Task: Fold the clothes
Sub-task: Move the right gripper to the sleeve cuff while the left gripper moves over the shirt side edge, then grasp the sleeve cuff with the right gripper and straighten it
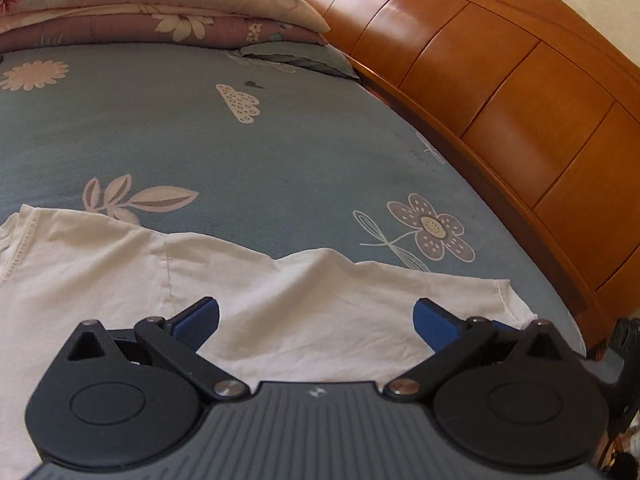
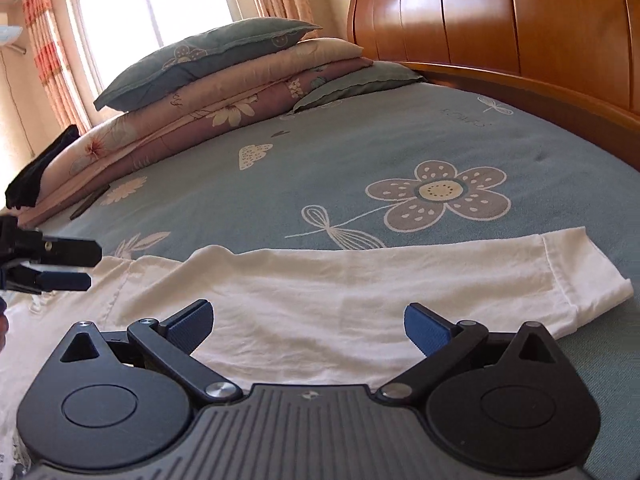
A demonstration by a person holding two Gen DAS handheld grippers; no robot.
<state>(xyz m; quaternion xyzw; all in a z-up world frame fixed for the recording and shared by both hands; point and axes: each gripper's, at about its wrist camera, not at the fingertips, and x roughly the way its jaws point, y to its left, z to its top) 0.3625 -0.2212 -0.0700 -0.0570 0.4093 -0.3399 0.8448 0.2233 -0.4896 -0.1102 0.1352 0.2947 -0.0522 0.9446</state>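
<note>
A white T-shirt (image 1: 280, 300) lies spread flat on the bed sheet (image 1: 240, 152), with its sleeve hem toward the headboard. In the left wrist view my left gripper (image 1: 316, 316) hovers open just above the shirt's body, its blue pads (image 1: 202, 318) wide apart and nothing between them. In the right wrist view my right gripper (image 2: 310, 322) is also open over the T-shirt (image 2: 320, 300), near the sleeve (image 2: 560, 276) that reaches right. The left gripper (image 2: 60, 268) shows at the left edge over the shirt's collar end.
A stack of folded quilts and pillows (image 2: 208, 80) sits at the far end of the bed. The wooden headboard (image 1: 500, 80) runs along the right side. A dark garment (image 2: 40, 168) lies by the quilts, with a window and curtains (image 2: 152, 4) behind.
</note>
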